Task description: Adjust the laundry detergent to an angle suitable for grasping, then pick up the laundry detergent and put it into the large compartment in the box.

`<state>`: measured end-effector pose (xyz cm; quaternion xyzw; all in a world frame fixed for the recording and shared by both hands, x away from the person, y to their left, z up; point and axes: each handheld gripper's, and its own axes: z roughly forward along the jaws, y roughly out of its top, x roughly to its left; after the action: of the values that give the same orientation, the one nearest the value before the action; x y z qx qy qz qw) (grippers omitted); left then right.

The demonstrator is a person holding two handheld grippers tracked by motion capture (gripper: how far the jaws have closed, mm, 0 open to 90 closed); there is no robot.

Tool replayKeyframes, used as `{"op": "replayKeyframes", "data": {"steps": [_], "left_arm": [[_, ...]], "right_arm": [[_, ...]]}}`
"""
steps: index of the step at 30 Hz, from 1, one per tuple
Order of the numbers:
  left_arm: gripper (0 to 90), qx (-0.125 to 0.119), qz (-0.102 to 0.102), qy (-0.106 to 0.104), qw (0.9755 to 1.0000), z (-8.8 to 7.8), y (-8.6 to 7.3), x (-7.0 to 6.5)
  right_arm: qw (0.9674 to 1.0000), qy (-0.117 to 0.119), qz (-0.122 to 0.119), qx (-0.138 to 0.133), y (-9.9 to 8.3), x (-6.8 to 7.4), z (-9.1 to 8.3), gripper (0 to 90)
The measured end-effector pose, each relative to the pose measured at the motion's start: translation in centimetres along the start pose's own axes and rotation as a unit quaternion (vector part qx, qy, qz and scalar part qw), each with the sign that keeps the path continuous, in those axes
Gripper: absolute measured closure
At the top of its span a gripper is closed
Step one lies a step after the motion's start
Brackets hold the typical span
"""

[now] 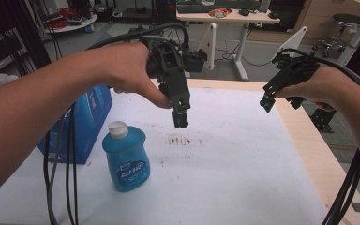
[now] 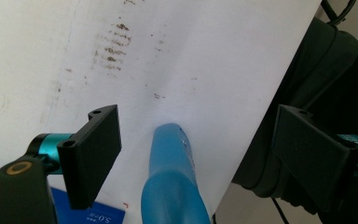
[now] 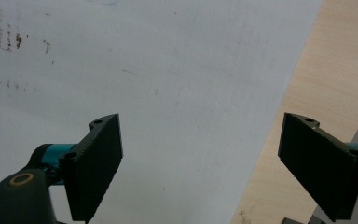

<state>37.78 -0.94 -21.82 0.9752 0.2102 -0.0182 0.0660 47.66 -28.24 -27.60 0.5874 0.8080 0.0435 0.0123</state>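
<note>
Filling the left of the high view, the person's left forearm is reaching in from the lower left corner and rising toward the middle, its hand wrapped around the left gripper (image 1: 180, 121). That gripper is pointing steeply down at the white sheet (image 1: 243, 154) covering the table, its tip hanging in the air above a patch of brown stains (image 1: 179, 140). Black cables (image 1: 58, 173) are trailing down from it beside the forearm.

Its jaws are standing wide apart with nothing pressed between them. In the left gripper view the two black pads are sitting well clear of each other, and the blue bottle (image 2: 172, 177) is showing low between them, farther off on the sheet and touching neither pad. In the high view the bottle is standing upright on the sheet, white cap (image 1: 118, 129) on top, below and to the left of the gripper tip, near it but apart. Just behind the bottle a blue box (image 1: 93, 110) is resting at the sheet's left edge.

On the other side, the right hand is coming in from the right edge, holding the right gripper (image 1: 267, 104) tilted down and leftward above the sheet's right border, well apart from the bottle. Its jaws are likewise spread open and empty; the right gripper view is showing bare sheet and the pale wooden tabletop (image 3: 335, 74) between them.
</note>
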Motion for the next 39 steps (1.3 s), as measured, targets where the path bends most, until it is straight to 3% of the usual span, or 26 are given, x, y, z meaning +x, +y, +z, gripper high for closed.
{"op": "replayKeyframes", "data": {"steps": [23, 26, 39], "left_arm": [[15.8, 0.004, 0.008, 0.005, 0.9999, 0.4, 0.2, 0.0], [15.8, -0.008, 0.009, -0.005, 0.9999, 0.0, 0.0, -0.1], [15.8, -0.006, 0.01, -0.003, 0.9999, -0.6, -0.6, 0.4]], "right_arm": [[1.0, -0.004, 0.004, -0.006, -0.8, -0.3, 0.4, 12.9], [1.0, -0.004, 0.002, -0.007, -0.9, -0.3, 0.5, 12.9], [0.9999, 0.002, 0.001, -0.013, -1.7, -0.6, 0.0, 12.9]]}}
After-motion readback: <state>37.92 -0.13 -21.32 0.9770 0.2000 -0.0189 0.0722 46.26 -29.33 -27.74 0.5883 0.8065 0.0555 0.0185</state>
